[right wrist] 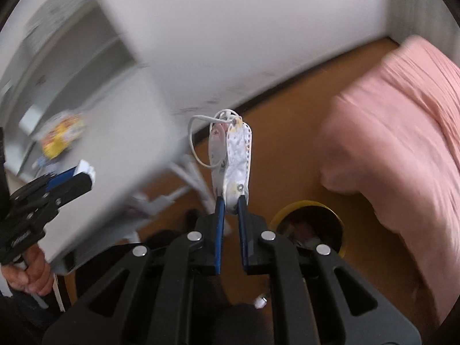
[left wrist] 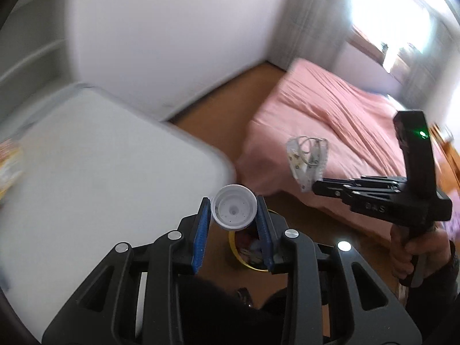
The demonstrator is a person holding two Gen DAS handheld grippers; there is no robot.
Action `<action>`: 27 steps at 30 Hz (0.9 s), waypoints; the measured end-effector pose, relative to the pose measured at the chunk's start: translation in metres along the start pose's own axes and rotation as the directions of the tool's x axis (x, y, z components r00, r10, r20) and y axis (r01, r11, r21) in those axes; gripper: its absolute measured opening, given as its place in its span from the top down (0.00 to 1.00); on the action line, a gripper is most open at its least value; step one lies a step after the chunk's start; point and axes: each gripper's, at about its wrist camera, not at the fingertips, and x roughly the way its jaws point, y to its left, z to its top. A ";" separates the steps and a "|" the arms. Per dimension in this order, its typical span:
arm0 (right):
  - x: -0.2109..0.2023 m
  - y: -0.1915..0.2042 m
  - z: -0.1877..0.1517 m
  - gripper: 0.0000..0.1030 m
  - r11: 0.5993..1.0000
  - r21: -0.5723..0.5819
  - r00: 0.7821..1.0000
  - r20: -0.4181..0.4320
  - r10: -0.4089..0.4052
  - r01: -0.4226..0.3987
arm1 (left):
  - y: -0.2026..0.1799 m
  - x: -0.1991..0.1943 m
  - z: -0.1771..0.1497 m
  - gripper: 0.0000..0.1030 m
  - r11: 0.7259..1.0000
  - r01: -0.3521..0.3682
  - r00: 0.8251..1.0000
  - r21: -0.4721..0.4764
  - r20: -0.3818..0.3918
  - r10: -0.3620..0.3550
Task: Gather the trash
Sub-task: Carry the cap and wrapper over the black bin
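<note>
My left gripper (left wrist: 233,202) is shut on a white plastic cap (left wrist: 233,210), held above a yellow-rimmed trash bin (left wrist: 244,248) on the wooden floor. It also shows at the left of the right wrist view (right wrist: 83,176). My right gripper (right wrist: 230,199) is shut on a crumpled white face mask (right wrist: 233,155) with ear loops, held in the air left of the bin (right wrist: 309,224). The right gripper (left wrist: 314,187) and the mask (left wrist: 306,155) also show in the left wrist view, to the right of the cap.
A white table (left wrist: 100,172) stands at the left, with a yellow snack packet (right wrist: 61,135) on it. A bed with a pink sheet (left wrist: 330,126) is at the right. White walls and a bright window lie behind. The bin holds other trash.
</note>
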 end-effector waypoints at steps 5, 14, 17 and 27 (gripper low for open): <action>0.024 -0.081 -0.030 0.90 0.988 0.143 0.996 -0.080 -0.051 0.062 | -0.057 0.088 -0.001 0.70 0.990 0.097 0.987 0.102 -0.135 -0.083; 0.101 -0.158 -0.070 0.90 0.954 0.273 0.961 -0.273 -0.045 0.122 | -0.066 0.204 -0.023 0.70 0.985 0.154 0.937 0.082 -0.328 -0.119; 0.113 -0.162 -0.072 0.90 0.952 0.279 0.955 -0.295 -0.037 0.122 | -0.068 0.226 -0.025 0.70 0.988 0.130 0.931 0.086 -0.354 -0.092; 0.123 -0.174 -0.072 0.90 0.948 0.300 0.955 -0.297 -0.008 0.101 | -0.077 0.256 -0.030 0.70 0.981 0.174 0.911 0.083 -0.392 -0.128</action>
